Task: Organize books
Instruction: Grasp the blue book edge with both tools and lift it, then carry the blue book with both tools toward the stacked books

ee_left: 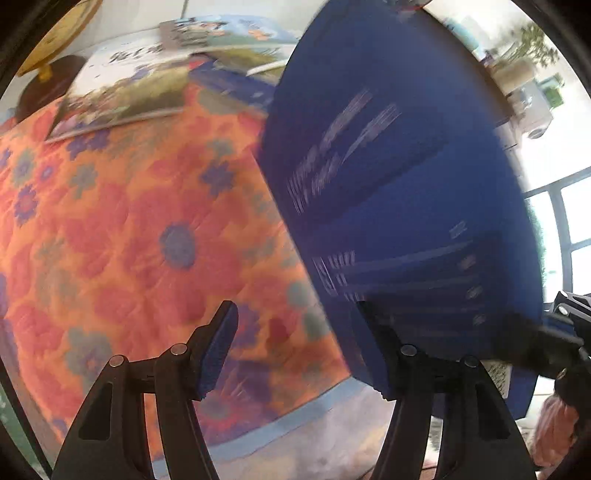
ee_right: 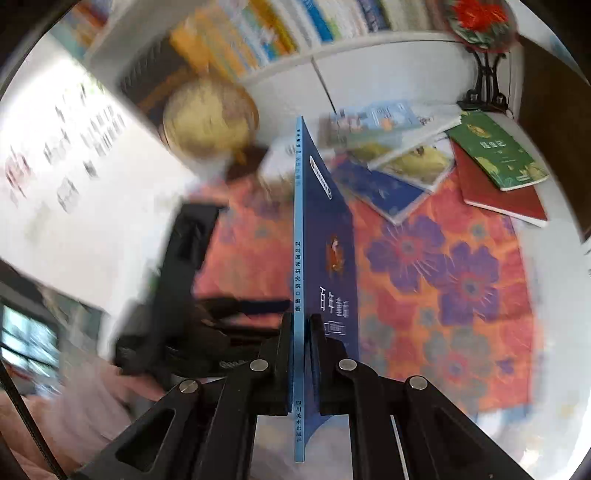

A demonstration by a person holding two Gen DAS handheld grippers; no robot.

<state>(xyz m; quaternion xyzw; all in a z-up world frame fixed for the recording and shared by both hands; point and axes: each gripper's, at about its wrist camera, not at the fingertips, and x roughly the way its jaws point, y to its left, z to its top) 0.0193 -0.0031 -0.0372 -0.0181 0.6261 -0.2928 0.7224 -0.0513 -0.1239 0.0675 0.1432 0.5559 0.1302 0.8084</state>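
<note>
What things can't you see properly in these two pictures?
- Left wrist view: the white writing on the blue book is smeared by motion blur, so it cannot be read.
- Left wrist view: the blue book hides the right side of the flowery cloth.
- Right wrist view: the globe and the left gripper are blurred.
- Right wrist view: the shelf books are blurred and cut off by the top edge.

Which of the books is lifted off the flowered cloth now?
The thin blue book, clamped upright in the right gripper. The green book and the others lie flat on the cloth.
</note>
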